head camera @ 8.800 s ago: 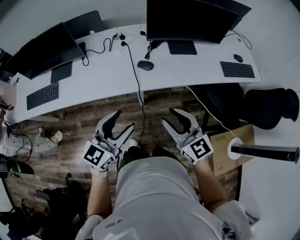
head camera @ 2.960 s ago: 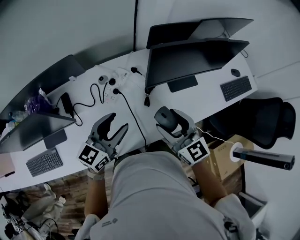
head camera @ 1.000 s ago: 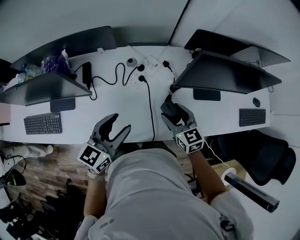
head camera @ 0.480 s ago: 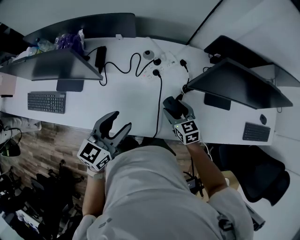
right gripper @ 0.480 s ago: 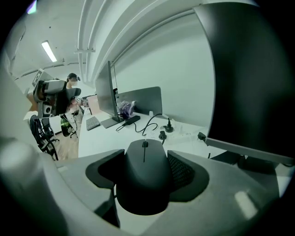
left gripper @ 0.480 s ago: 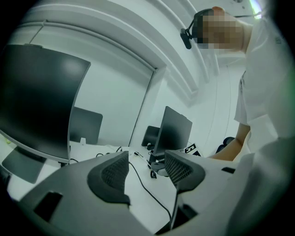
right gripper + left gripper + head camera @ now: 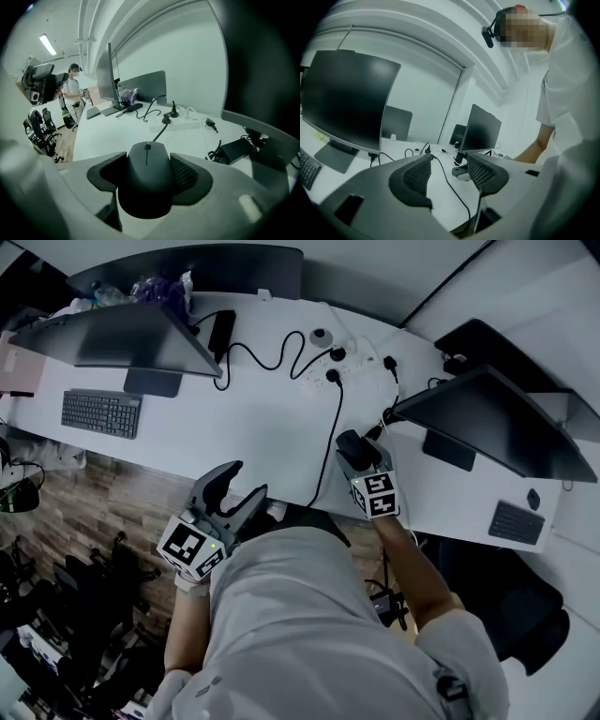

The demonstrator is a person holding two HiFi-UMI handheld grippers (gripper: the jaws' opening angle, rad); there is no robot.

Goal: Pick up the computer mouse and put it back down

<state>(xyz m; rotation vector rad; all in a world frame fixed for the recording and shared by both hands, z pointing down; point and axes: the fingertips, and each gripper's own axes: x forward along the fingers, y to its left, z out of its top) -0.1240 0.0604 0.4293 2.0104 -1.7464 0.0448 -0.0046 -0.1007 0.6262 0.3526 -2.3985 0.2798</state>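
— White curved surface (image 7: 272, 427), fairly cluttered. Where's the computer mouse (image 7: 146, 174)?

— Between the fingers (image 7: 187, 174) of the right gripper (image 7: 362, 457). Both pads press against its sides, and the scroll wheel points away past the fingertips.

— Is it sitting on the surface or up off it?

— Can't tell from where I stand. It's over the white top, close to the near edge, that much is plain.

— And ahead of those fingers?

— A black cable (image 7: 335, 427) runs from just left of them to a white power strip (image 7: 183, 124) well beyond. Off to the right of the fingertips lies a black power adapter (image 7: 233, 150), its cord bunched beside it.

— The left gripper (image 7: 242, 486)?

— Fingers spread, nothing between them. It hangs at the near edge of the surface, well apart from the right one. Looking along it, that same cable shows through the gap between the fingertips, farther off on the surface.

— Anything else up there?

— A keyboard (image 7: 101, 412) far out to the left of the left fingers, beside the foot of a dark monitor (image 7: 122, 334).
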